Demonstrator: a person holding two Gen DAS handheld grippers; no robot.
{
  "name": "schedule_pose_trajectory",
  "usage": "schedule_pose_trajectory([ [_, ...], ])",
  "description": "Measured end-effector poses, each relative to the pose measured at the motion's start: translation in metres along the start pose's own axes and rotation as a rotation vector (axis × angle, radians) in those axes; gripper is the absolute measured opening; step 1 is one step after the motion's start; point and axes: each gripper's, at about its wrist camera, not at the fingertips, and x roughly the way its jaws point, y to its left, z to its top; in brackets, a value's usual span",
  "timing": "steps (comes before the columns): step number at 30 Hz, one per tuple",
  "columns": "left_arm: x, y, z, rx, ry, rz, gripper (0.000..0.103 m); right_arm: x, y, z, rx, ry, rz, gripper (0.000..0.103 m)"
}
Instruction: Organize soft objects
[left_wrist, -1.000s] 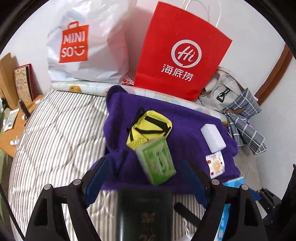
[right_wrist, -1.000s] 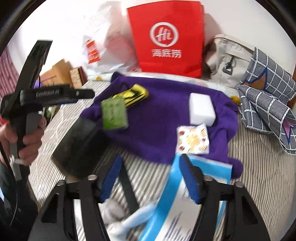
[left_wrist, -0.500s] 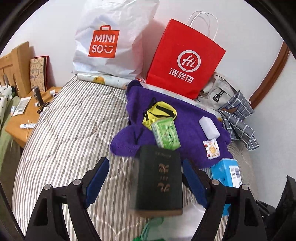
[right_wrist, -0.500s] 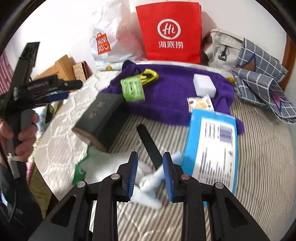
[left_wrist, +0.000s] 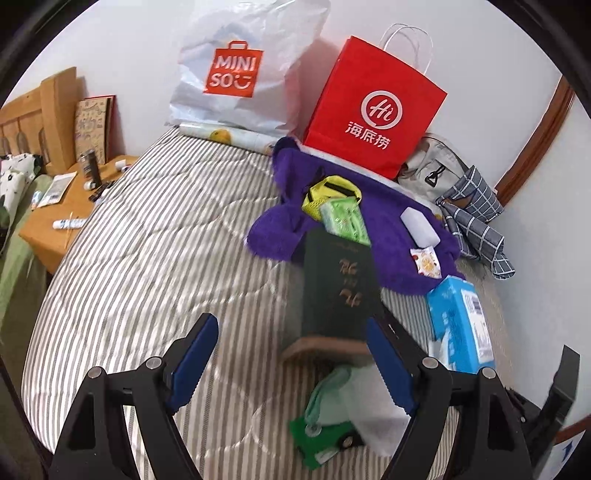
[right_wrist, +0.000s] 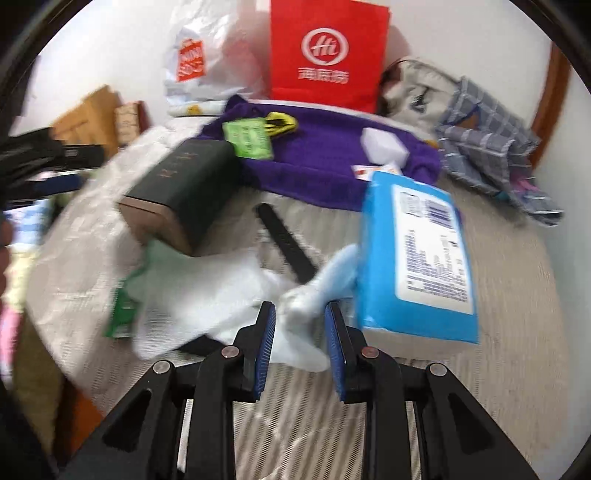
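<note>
the right wrist view shows the right hand-held gripper (right_wrist: 300, 341) narrowed, its blue pads flanking a pale white sock (right_wrist: 306, 306) on the striped bed (right_wrist: 517, 295); whether they pinch it cannot be told. only the left wrist view shows the left hand-held gripper (left_wrist: 291, 363) wide and empty, near the bed's front edge before a dark green box (left_wrist: 338, 284). the purple towel (left_wrist: 391, 236) lies toward the bed's far edge, below a red paper bag (left_wrist: 373, 110).
</note>
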Motion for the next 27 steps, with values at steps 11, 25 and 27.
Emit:
schedule_pose_trajectory([
  [11, -0.016, 0.016, -0.026, -0.008, -0.002, 0.016, 0.081, 0.027, -0.001, -0.012, 0.064, -0.044, -0.009, 0.010],
  [25, -0.017, 0.005, -0.050, -0.002, 0.011, 0.004, 0.081, 0.019, -0.004, -0.013, 0.077, -0.078, 0.023, 0.036],
  [27, -0.017, 0.002, -0.054, 0.007, 0.016, 0.008, 0.081, 0.028, -0.003, -0.014, 0.092, -0.065, 0.047, 0.036],
])
